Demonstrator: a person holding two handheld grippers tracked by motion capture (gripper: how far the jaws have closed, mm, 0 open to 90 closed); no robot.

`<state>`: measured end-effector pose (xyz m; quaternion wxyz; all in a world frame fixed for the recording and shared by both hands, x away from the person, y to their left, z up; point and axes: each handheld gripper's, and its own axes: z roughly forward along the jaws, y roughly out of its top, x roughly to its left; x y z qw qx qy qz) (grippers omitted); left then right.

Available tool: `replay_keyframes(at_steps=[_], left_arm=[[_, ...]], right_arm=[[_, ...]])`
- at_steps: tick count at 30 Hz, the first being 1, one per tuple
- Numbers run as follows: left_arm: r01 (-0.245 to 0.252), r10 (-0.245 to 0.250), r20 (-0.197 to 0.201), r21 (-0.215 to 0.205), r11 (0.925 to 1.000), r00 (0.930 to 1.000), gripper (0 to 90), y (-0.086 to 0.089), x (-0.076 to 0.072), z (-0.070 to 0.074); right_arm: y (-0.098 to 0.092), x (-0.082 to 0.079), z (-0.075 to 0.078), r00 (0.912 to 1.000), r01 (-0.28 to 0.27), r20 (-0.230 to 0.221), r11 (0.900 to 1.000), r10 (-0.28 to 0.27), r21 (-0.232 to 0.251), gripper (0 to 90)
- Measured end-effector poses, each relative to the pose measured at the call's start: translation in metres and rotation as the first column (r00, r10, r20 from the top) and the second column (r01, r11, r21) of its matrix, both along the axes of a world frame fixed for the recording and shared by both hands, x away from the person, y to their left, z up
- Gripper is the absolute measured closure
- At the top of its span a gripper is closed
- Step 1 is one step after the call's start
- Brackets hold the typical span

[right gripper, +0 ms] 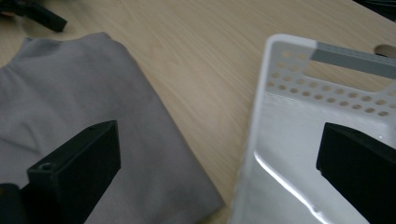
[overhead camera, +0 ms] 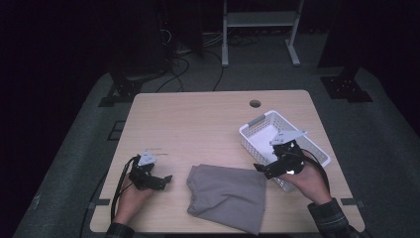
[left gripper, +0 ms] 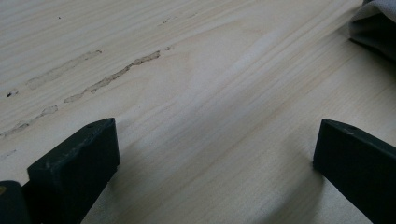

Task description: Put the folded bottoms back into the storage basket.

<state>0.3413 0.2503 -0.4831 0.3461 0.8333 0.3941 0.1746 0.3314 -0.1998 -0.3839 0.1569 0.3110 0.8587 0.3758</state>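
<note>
Grey cloth (overhead camera: pixel 226 196) lies folded beside white basket (overhead camera: pixel 251 134)

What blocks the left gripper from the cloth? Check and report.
Nothing visible. The left gripper is open, beside the cloth, with bare table between them. The basket sits past the cloth's far side.

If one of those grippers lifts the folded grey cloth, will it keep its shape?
Probably not. The folded grey cloth lies soft and creased on the wooden table, so it would likely droop and unfold. It looks thin, so probably light. Pushed, it would likely bunch rather than slide.
</note>
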Motion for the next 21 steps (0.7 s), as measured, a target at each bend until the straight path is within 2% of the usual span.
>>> replay_keyframes(at_steps=[7, 13, 21], left_arm=[[0.000, 0.000, 0.000, 0.000, 1.0000, 1.0000, 0.0, 0.000, 0.000, 0.000], [0.000, 0.000, 0.000, 0.000, 1.0000, 1.0000, 0.0, 0.000, 0.000, 0.000], [-0.002, 0.002, 0.001, -0.003, 1.0000, 1.0000, 0.0, 0.000, 0.000, 0.000]], right_arm=[[0.027, -0.009, -0.003, 0.9969, -0.079, -0.005, 0.997, 0.079, -0.013, 0.0], [0.045, -0.017, -0.007, 0.9905, -0.137, -0.010, 0.991, 0.137, -0.011, 0.0], [0.066, -0.020, -0.024, 0.9805, -0.194, -0.035, 0.981, 0.194, -0.022, 0.0]])
